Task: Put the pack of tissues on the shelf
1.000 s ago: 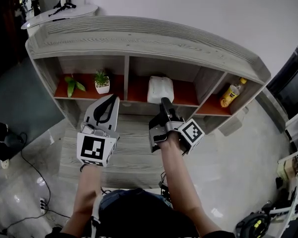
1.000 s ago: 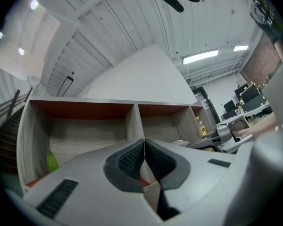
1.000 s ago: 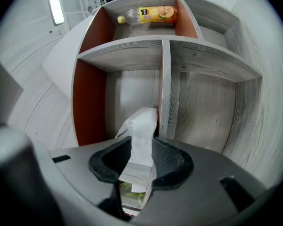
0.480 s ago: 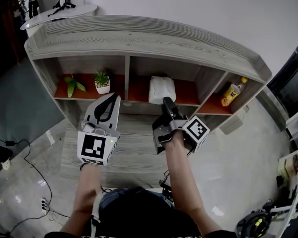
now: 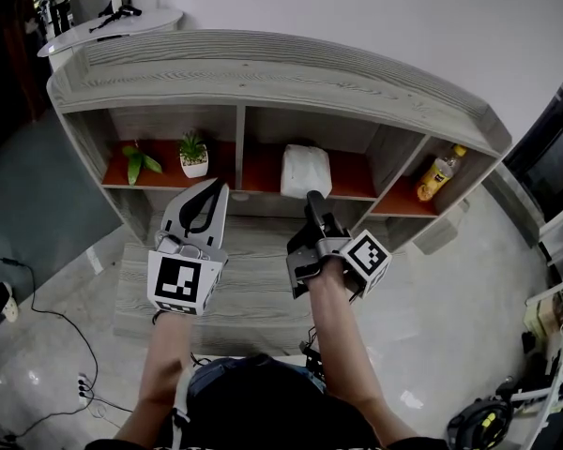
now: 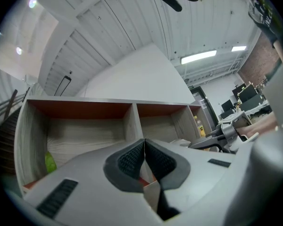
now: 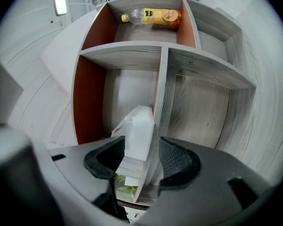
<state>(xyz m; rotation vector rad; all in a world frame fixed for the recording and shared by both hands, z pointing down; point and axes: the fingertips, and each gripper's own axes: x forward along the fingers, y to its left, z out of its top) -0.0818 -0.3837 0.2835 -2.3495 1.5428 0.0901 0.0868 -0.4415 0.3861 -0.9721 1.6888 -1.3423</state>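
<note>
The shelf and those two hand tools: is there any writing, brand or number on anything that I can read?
No text can be read.
Bottle: its label is too small and blurred to read.
Pack of tissues: no print shows.
Left marker cube, right marker cube: black-and-white square patterns, no words.

The shelf (image 5: 263, 73) is built of matt grey wood-grain board, with smooth orange-red panels inside. The tissues (image 5: 305, 169) are wrapped in white, slightly creased plastic film. The bottle (image 5: 435, 176) is made of clear glossy plastic. The floor (image 5: 450, 326) is finished in polished, reflective tile. The left gripper (image 5: 209, 186) is cased in matt grey plastic, and its pads (image 6: 129, 161) are faced with black ribbed rubber.
</note>
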